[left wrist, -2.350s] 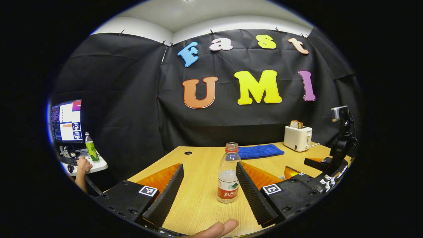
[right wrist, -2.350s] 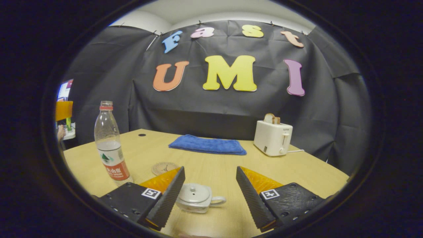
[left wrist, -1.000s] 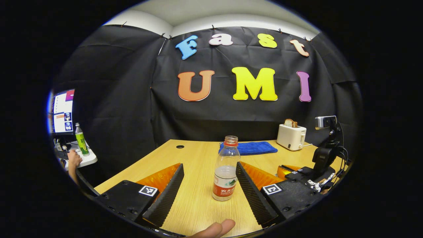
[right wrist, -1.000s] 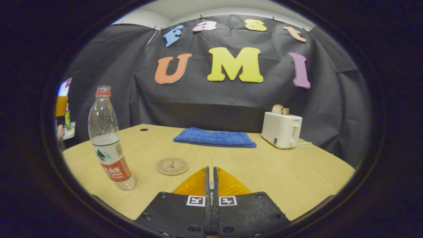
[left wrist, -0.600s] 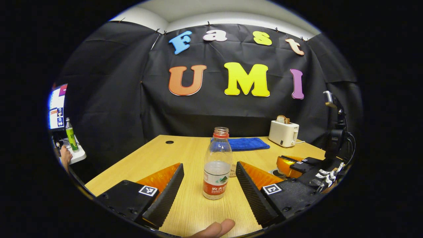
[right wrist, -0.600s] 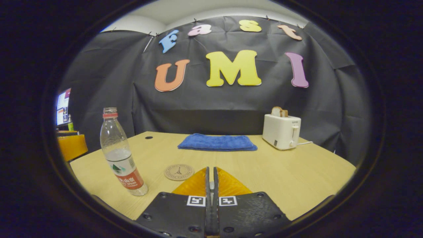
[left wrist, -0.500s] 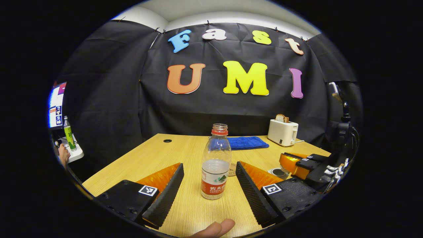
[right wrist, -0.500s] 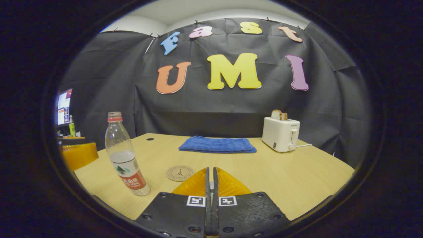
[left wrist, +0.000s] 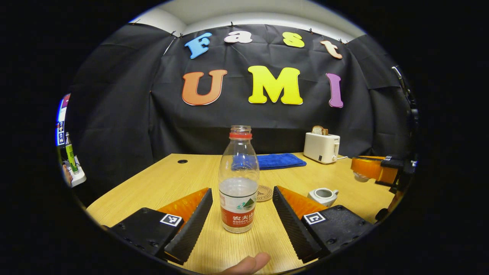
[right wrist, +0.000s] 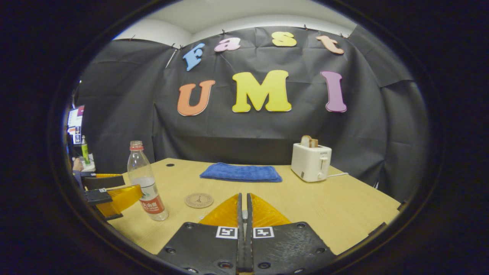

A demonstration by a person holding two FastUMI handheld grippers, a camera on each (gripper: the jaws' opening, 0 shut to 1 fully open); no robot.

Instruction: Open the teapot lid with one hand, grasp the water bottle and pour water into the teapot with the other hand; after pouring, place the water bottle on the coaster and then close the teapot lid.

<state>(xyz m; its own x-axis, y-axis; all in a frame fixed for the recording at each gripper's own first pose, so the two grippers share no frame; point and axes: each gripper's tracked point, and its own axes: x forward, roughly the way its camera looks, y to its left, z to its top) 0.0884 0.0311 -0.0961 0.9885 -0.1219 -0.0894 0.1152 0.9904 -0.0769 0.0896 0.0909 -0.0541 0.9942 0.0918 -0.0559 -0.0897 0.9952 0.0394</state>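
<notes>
A clear water bottle [left wrist: 237,191] with a red label and no cap stands upright on the wooden table [left wrist: 168,183]. My left gripper [left wrist: 242,190] is open, a finger on either side of the bottle, neither touching it. The small pale teapot [left wrist: 323,195] stands open to the bottle's right. Above it, my right gripper [left wrist: 357,170] hovers with a pale piece, the teapot lid [left wrist: 359,176], under its tips. In the right gripper view my right gripper [right wrist: 243,195] is shut and hides the lid. The bottle [right wrist: 147,187] and left gripper [right wrist: 131,183] sit at its left. A round coaster [right wrist: 199,199] lies behind the bottle.
A folded blue towel [right wrist: 240,172] and a white toaster [right wrist: 310,162] with bread stand at the table's far side. A side desk at the far left carries a monitor [left wrist: 61,122] and a green bottle [left wrist: 70,156]. A person's fingertip [left wrist: 248,263] shows at the bottom edge.
My right gripper shut on the teapot lid, lifted it and drew away to the right, leaving the teapot open. My left gripper moved forward until the bottle stood between its fingers.
</notes>
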